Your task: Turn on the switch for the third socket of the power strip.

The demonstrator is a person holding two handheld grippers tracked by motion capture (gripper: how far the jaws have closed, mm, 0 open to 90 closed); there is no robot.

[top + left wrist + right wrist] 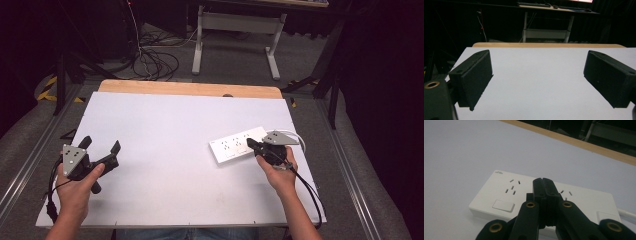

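A white power strip [239,144] is lying flat on the white worktop [165,130], over on the right side. Its sockets are facing up, and a white cord [299,139] is coming out of its right end.

The right tongs [251,143] are sitting low over the near edge of the strip. In the right gripper view, the two black jaws are pressed tight together with nothing between them, and their tips are pointing at the middle of the strip [524,192]. A hand [278,172] is holding them from behind.

The left tongs [102,143] are resting at the left side of the worktop, well apart from the strip. Their jaws are spread wide, and bare worktop [536,82] is showing between them.
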